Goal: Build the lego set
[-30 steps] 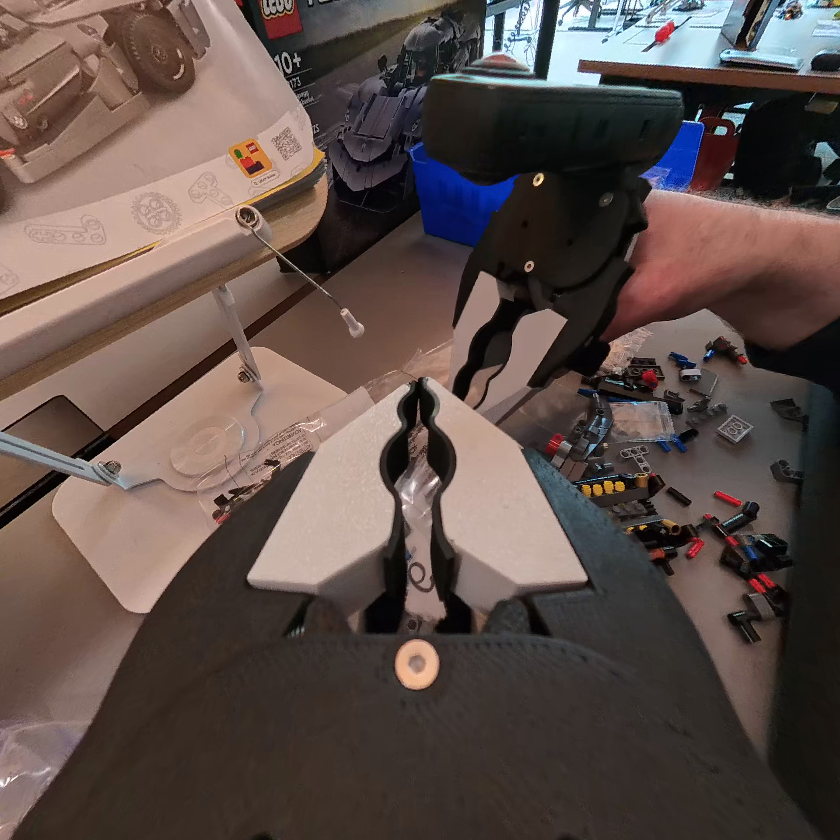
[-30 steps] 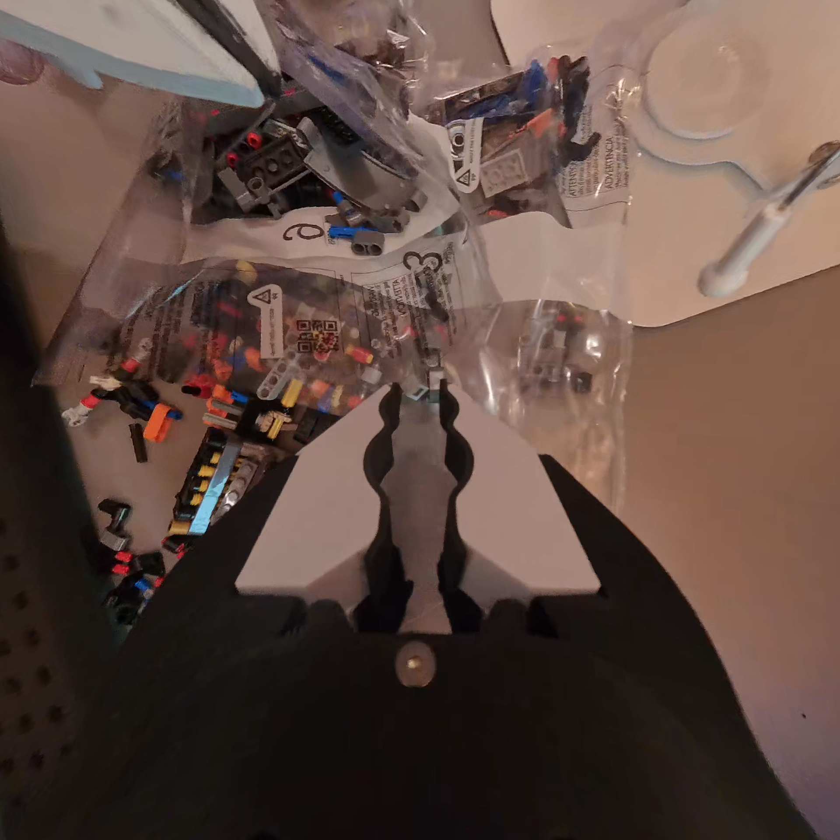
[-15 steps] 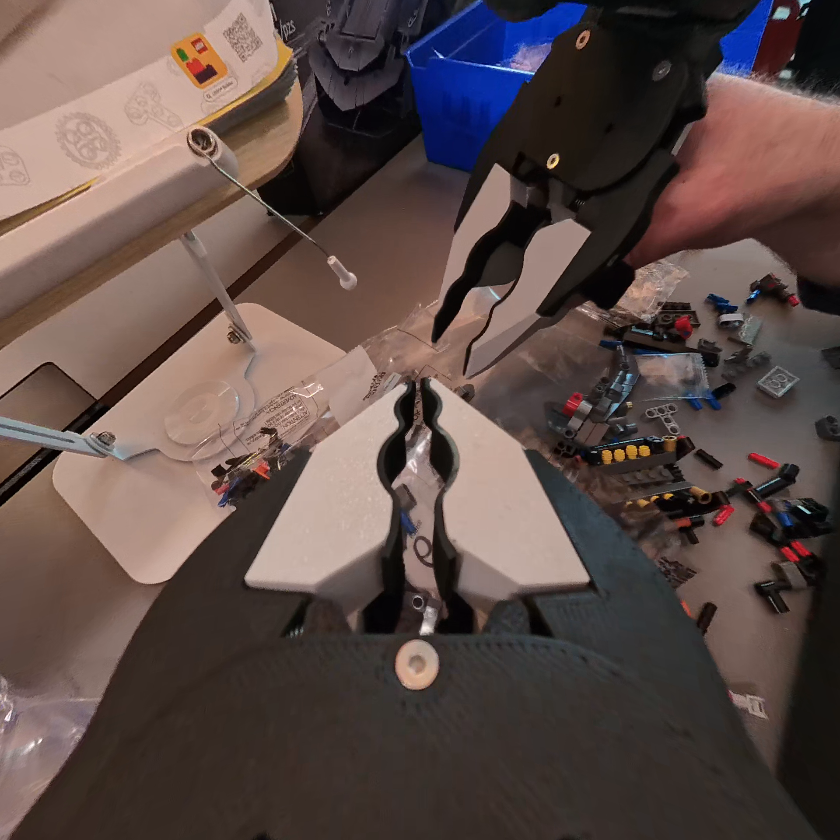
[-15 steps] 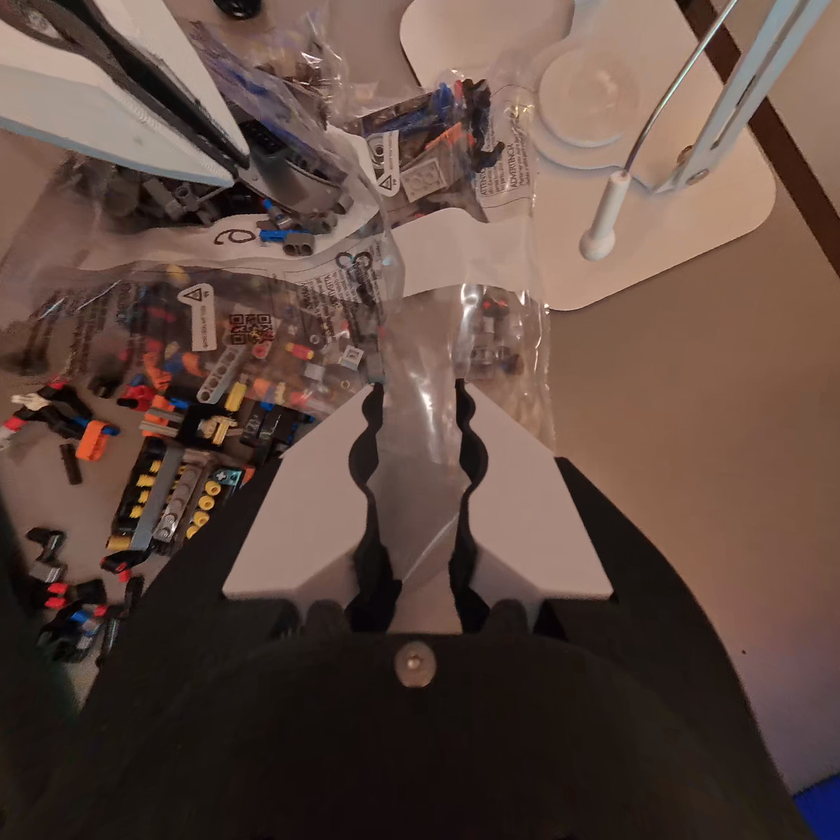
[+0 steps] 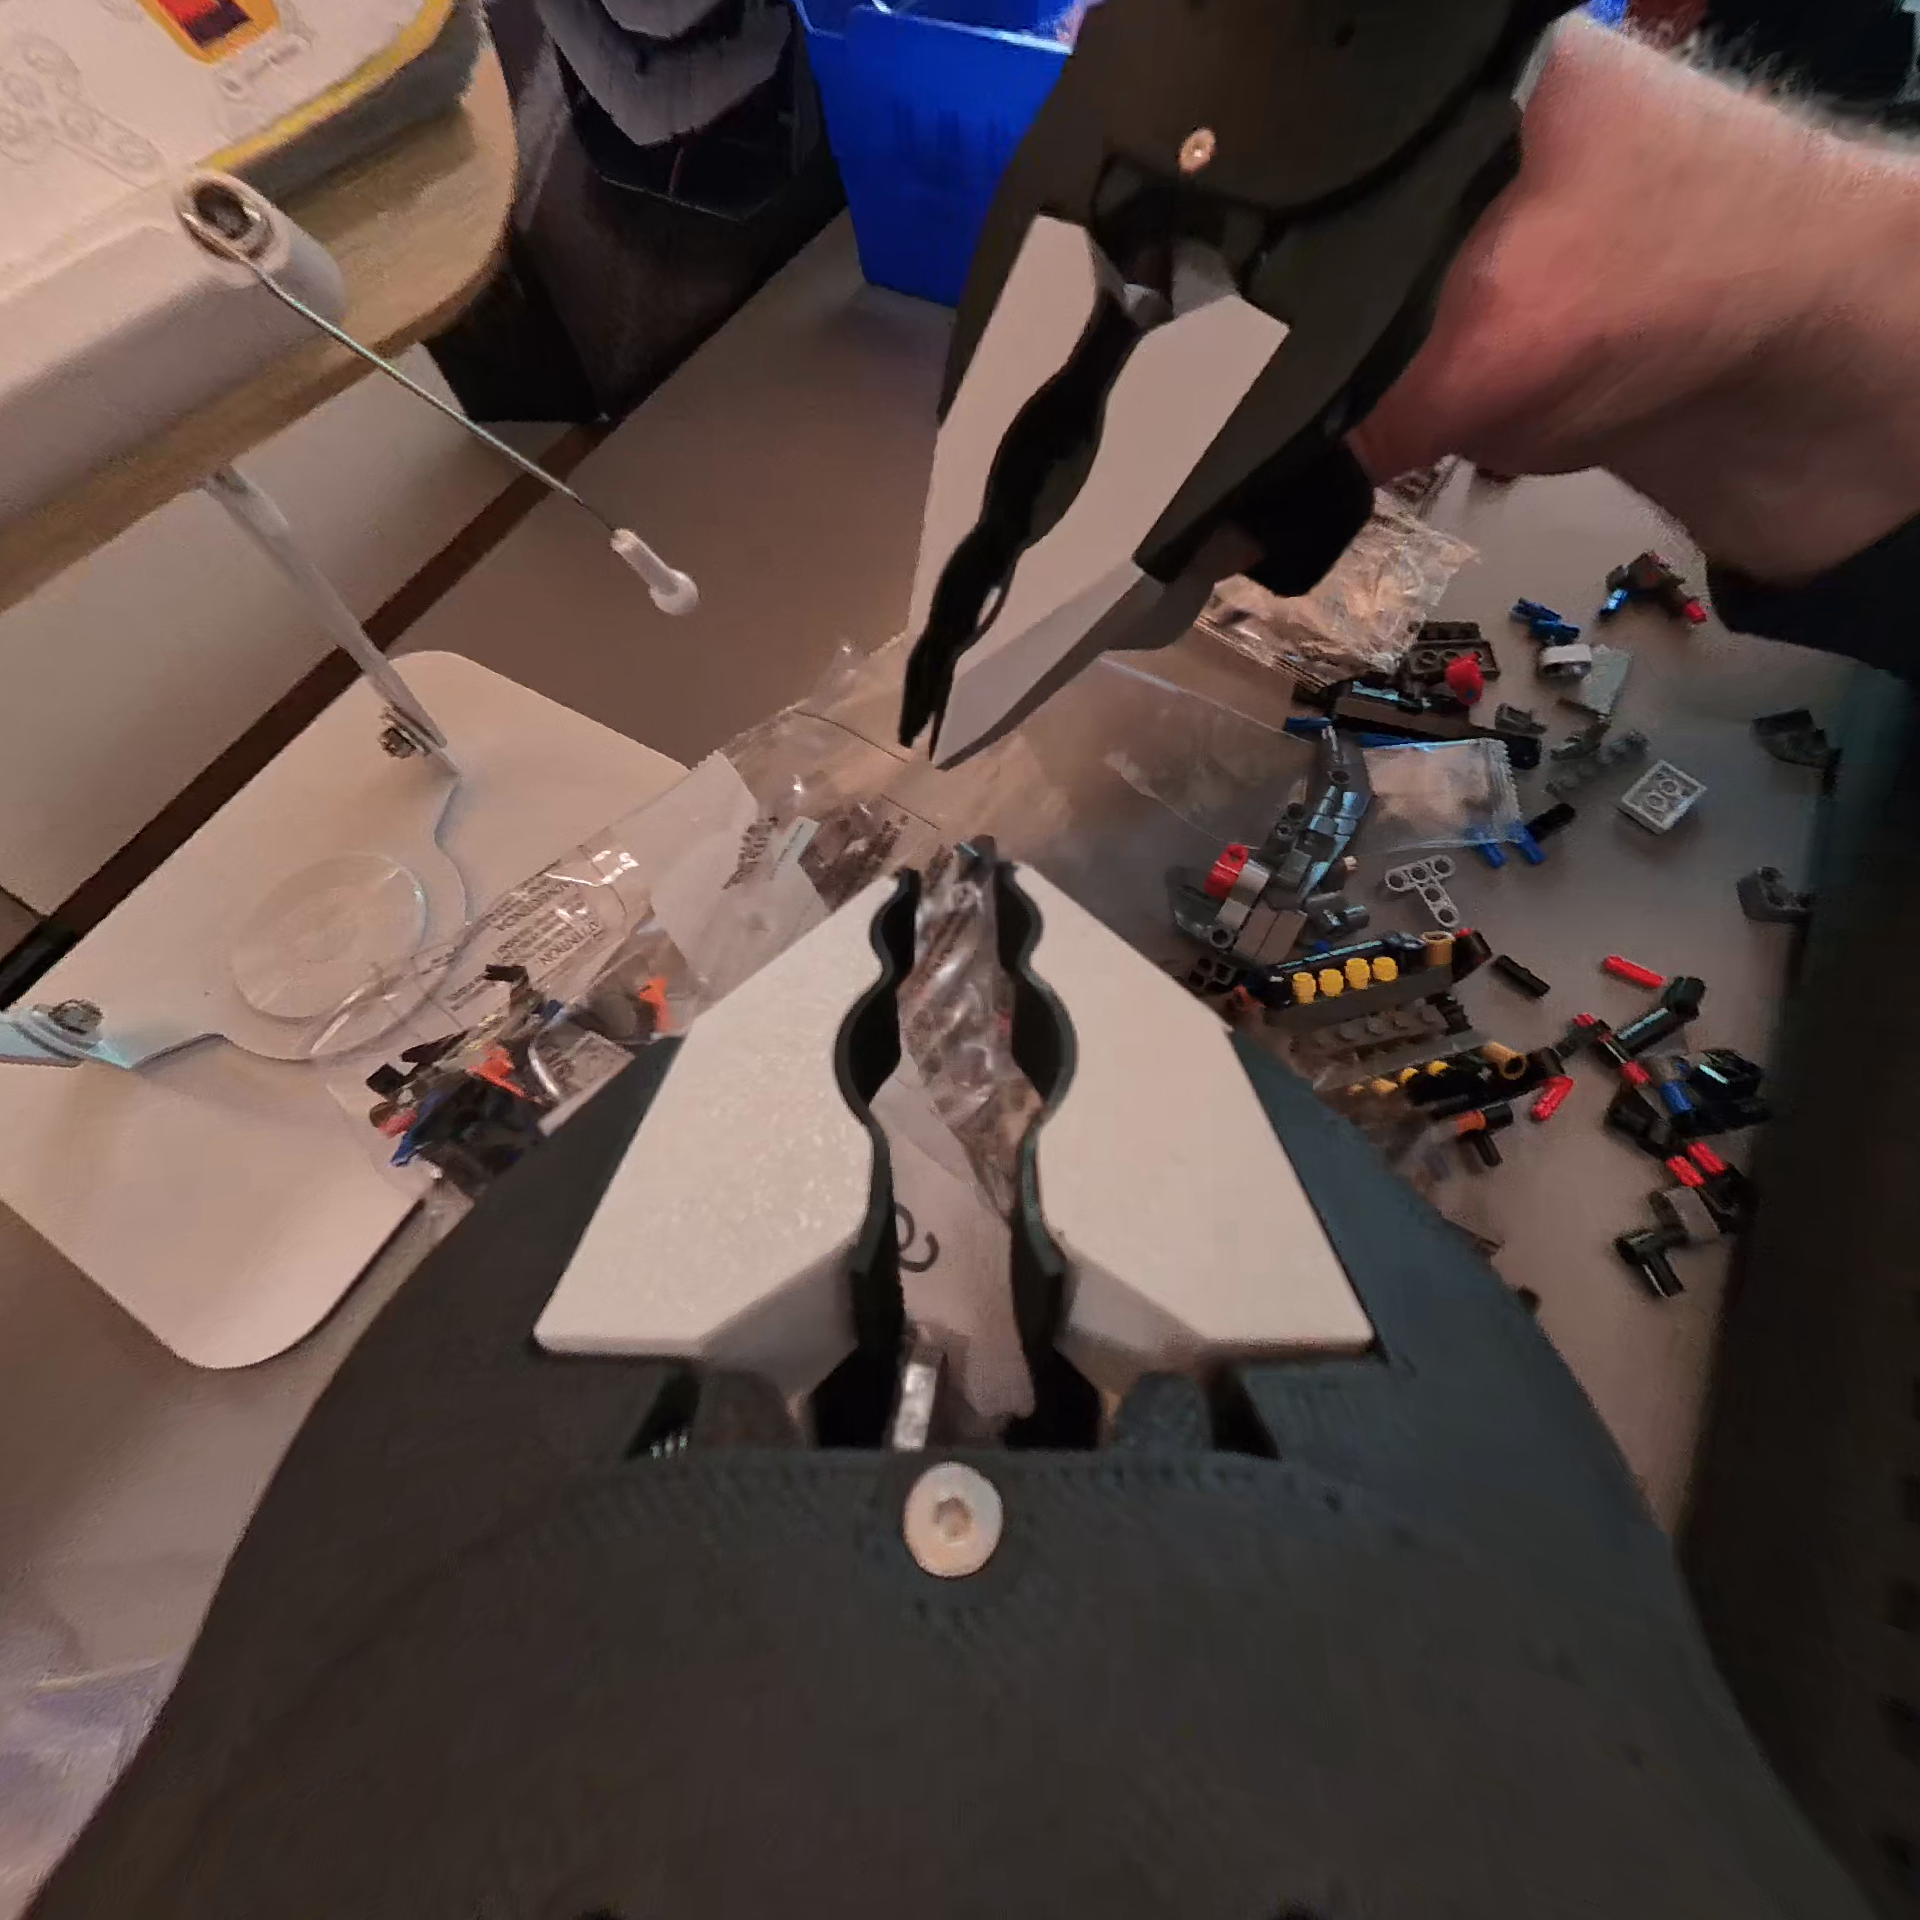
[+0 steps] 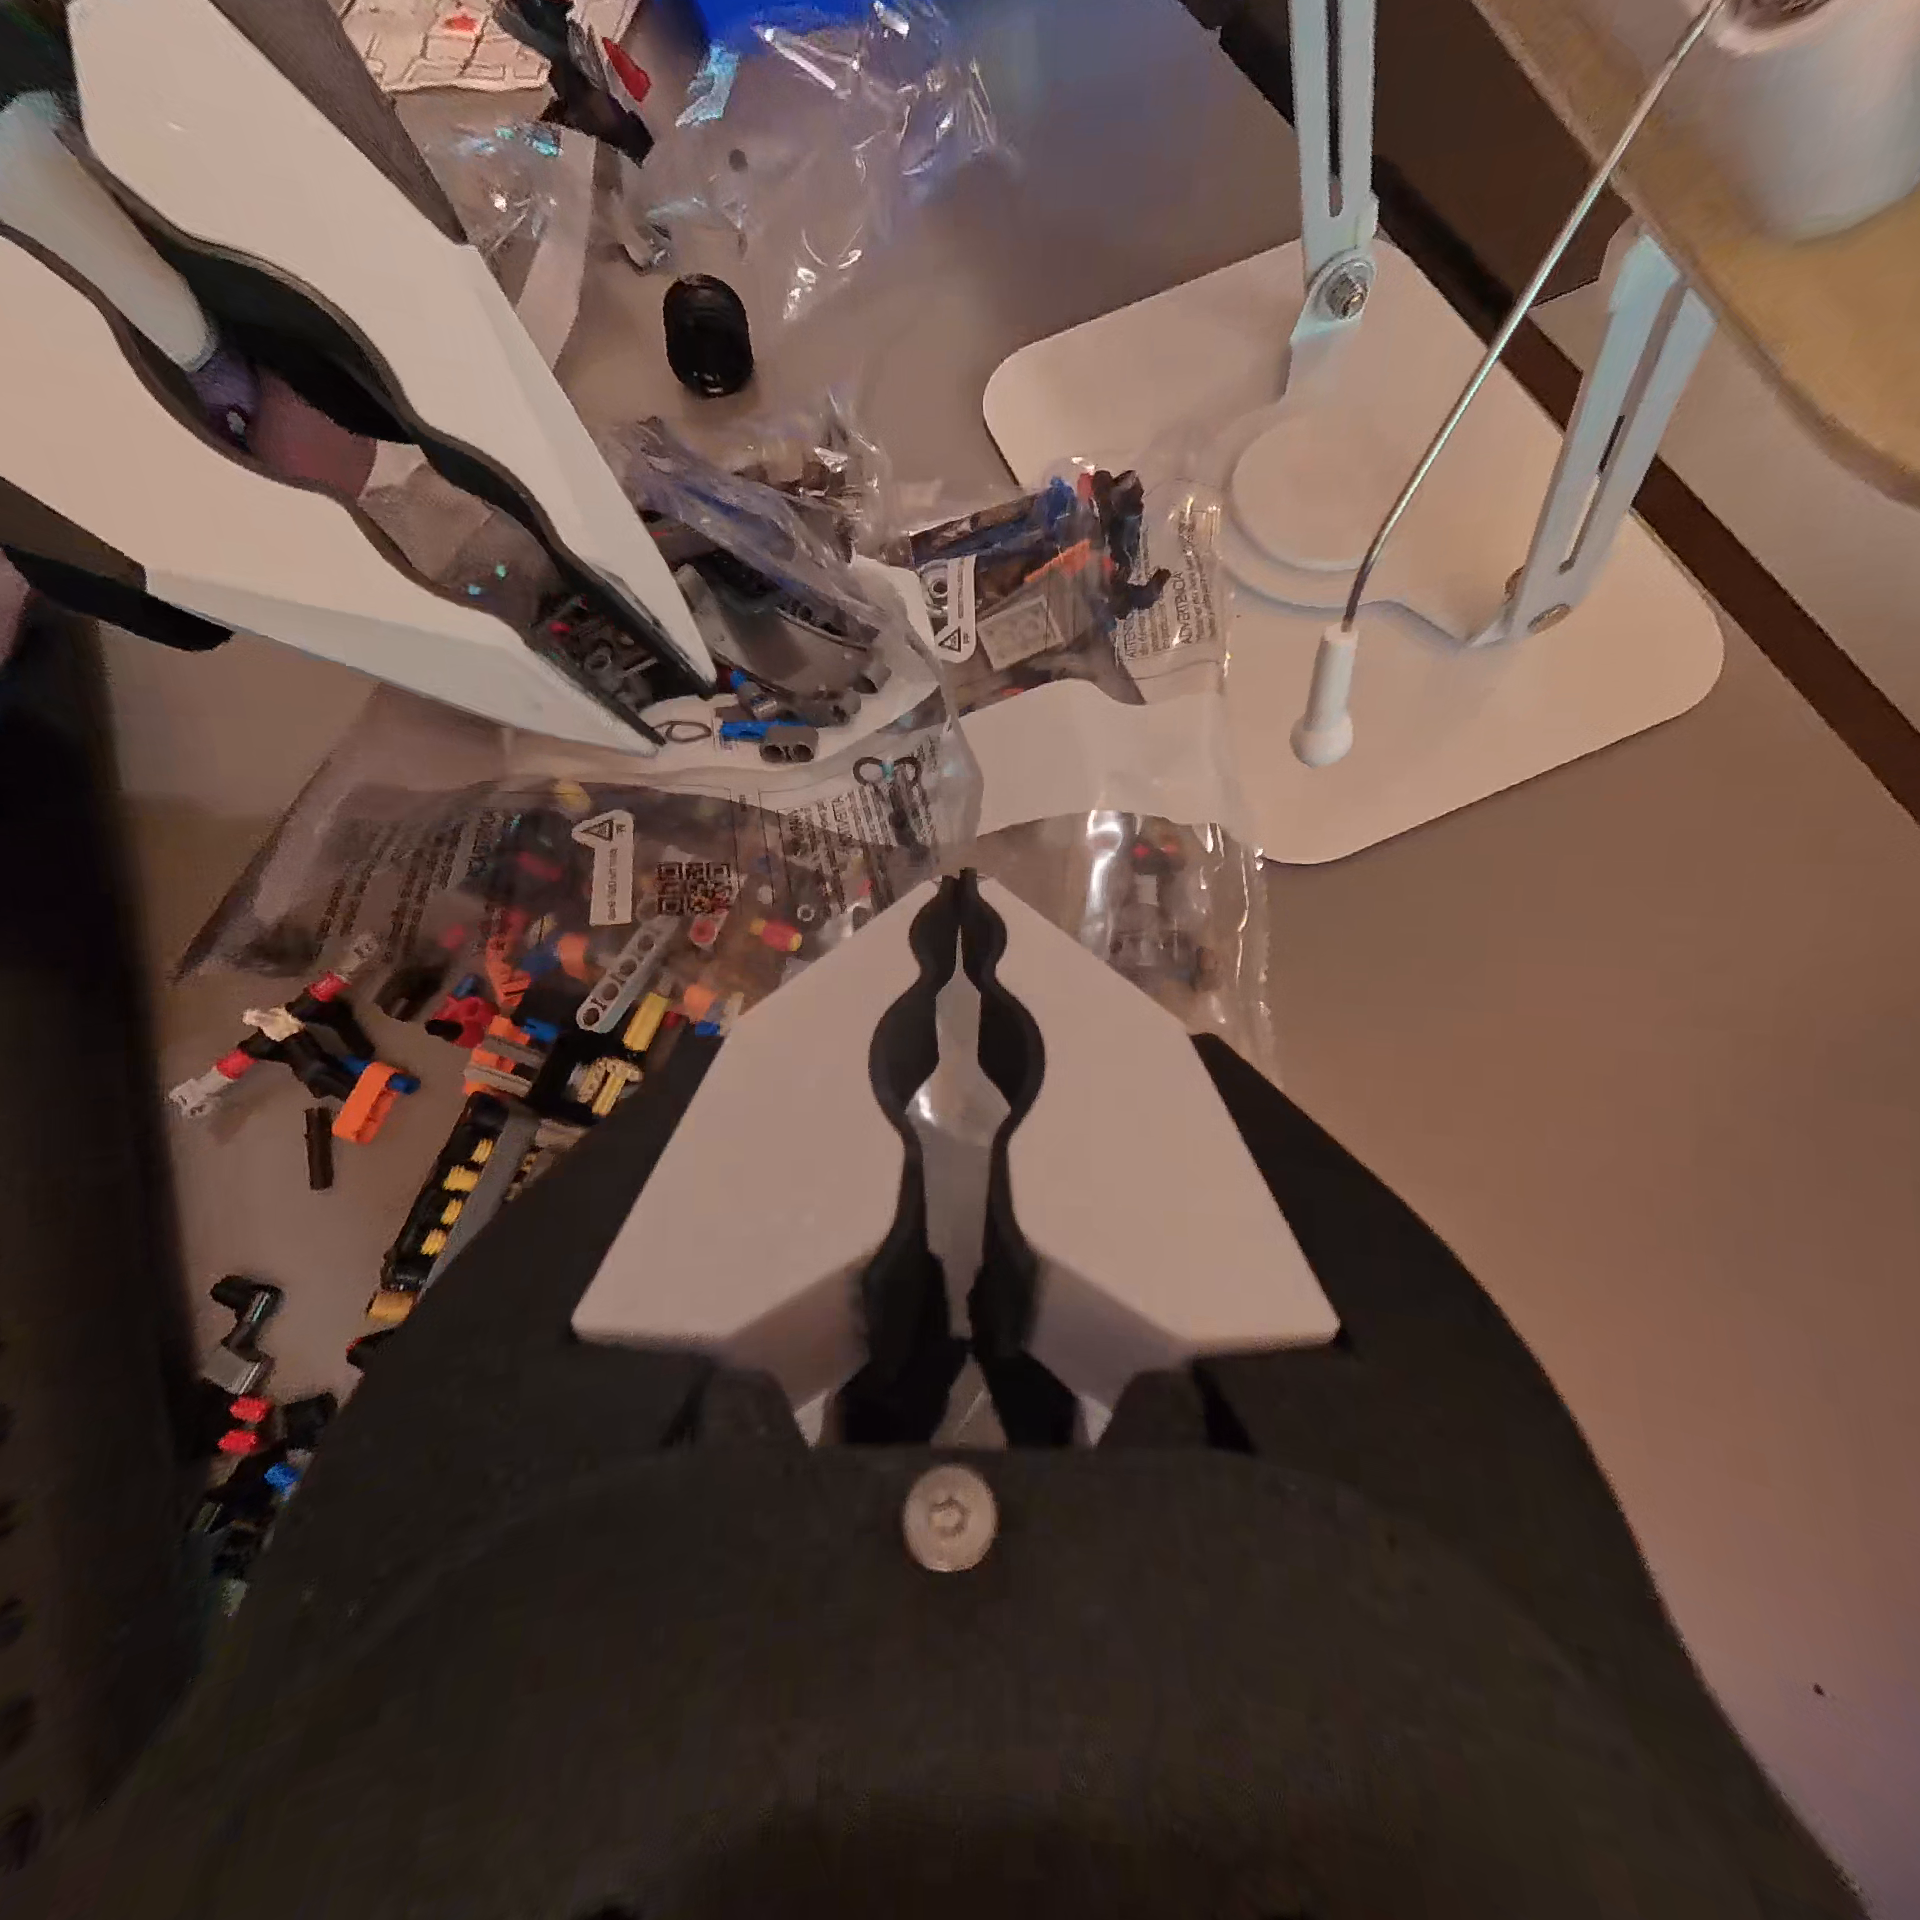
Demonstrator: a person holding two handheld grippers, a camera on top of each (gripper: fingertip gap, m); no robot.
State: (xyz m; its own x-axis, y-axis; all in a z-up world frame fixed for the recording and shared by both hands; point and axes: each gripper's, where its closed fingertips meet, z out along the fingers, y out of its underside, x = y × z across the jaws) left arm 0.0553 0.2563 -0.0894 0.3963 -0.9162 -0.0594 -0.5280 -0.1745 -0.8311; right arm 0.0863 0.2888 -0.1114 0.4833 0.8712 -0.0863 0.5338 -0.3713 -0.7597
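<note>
Both grippers pinch a clear parts bag lying mid-table beside the white stand base: left gripper nearly closed on crinkled plastic, right gripper closed on its edge. Thin, slippery, light film; likely best gripped at the empty top edge, away from the bricks.

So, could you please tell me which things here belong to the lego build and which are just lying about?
Belonging to the job: parts bags, loose pieces, part-built section, instruction booklet on its white stand, left gripper and right gripper, both at the bags.

Lying about: blue bin, crumpled clear wrapper, probably spent.
</note>
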